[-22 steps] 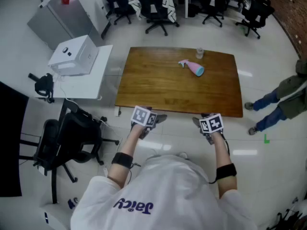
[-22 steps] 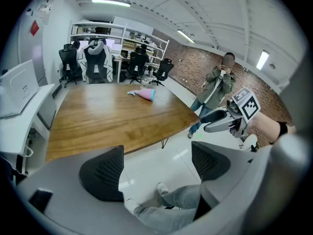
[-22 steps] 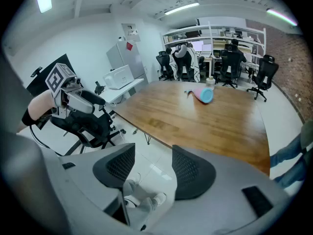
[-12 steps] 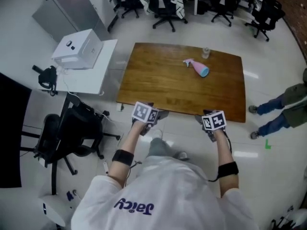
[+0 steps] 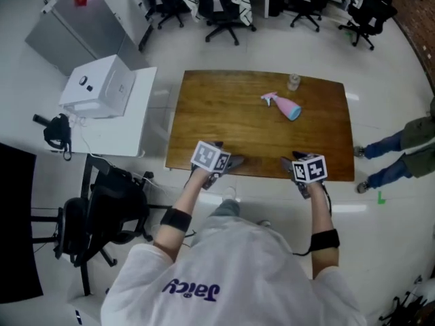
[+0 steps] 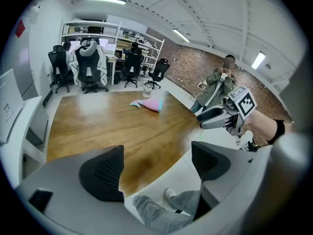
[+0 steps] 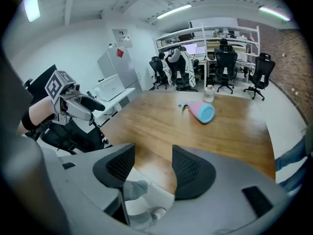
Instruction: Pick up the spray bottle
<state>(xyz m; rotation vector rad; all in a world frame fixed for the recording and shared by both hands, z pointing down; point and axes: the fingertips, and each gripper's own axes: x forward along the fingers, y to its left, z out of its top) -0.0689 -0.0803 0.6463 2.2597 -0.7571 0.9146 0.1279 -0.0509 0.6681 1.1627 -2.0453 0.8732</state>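
Note:
A pink spray bottle [image 5: 283, 106] with a blue base lies on its side at the far right of the wooden table [image 5: 224, 128]; it also shows as the bottle [image 6: 148, 104] in the left gripper view and the bottle [image 7: 200, 111] in the right gripper view. My left gripper [image 5: 228, 161] hovers at the table's near edge, open and empty. At that same edge, further right, my right gripper [image 5: 291, 166] is open too, its jaws set closer together with nothing between them. Both are far from the bottle.
A small clear jar [image 5: 293, 82] stands just behind the bottle. A white side table [image 5: 115, 124] with a white box [image 5: 96, 87] is on the left, black office chairs [image 5: 217, 5] stand behind the table, and a person [image 5: 401, 148] stands at the right.
I have stepped closer to the table: both grippers have moved forward and now reach over its near edge. The bottle has not moved.

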